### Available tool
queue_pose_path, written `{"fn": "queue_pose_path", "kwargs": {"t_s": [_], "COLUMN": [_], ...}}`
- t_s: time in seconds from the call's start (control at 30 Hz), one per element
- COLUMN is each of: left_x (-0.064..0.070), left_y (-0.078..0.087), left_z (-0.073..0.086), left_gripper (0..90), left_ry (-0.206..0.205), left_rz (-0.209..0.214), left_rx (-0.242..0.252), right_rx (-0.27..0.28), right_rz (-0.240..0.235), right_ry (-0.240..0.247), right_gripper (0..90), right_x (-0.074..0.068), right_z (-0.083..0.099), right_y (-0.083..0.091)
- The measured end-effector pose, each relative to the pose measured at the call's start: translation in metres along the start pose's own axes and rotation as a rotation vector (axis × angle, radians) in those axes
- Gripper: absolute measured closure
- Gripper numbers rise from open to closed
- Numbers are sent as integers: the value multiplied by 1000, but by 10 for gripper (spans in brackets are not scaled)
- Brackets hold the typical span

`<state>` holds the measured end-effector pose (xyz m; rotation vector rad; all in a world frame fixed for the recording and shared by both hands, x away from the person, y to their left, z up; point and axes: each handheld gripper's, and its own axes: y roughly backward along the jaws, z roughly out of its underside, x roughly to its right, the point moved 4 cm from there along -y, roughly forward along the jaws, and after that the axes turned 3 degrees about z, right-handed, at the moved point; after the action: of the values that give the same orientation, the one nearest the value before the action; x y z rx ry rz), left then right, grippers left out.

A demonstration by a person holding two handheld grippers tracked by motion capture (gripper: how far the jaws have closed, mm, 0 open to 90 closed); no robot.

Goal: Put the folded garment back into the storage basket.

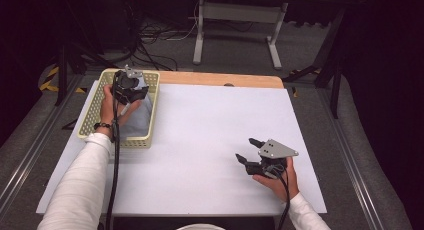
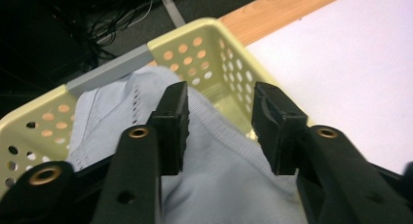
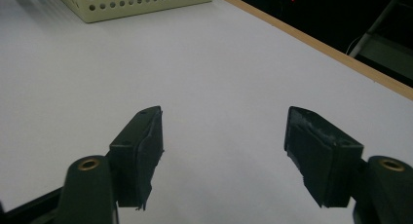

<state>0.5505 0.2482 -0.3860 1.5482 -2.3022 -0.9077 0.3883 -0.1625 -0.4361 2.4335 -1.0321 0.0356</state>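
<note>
You had the left gripper [image 1: 131, 87] lowered into the pale yellow perforated basket [image 1: 150, 110] at the far left of the table, its jaws spread and straddling a raised fold of the light blue cloth [image 2: 219, 170] that lay inside. In the left gripper view the fabric stood between the two pads, which had not closed on it. The step in hand, by my judgement, was the reach for the garment, with the grasp itself not yet made. Your right gripper [image 1: 248, 151] waited well apart over the bare white table sheet [image 1: 210, 130], jaws wide and holding nothing. The next move called for you to close the left jaws on that fold, deep enough to bite the cloth, then lift it free of the basket wall.
</note>
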Motion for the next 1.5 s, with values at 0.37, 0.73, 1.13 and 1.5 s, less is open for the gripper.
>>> {"fn": "queue_pose_path", "kwargs": {"t_s": [0.37, 0.73, 1.13, 1.5], "left_x": [19, 29, 44, 56], "left_y": [8, 12, 16, 18], "left_z": [-10, -15, -20, -23], "left_gripper": [385, 227, 145, 88], "left_ry": [-6, -11, -40, -43], "left_rz": [11, 25, 35, 58], "left_rx": [77, 120, 148, 175], "right_rx": [10, 29, 43, 25], "right_rz": [11, 18, 10, 22], "right_ry": [-4, -24, -24, 0], "right_gripper": [258, 190, 160, 160], "right_x": [-4, -6, -10, -11], "right_z": [2, 3, 3, 5], "right_y": [3, 4, 2, -1]}}
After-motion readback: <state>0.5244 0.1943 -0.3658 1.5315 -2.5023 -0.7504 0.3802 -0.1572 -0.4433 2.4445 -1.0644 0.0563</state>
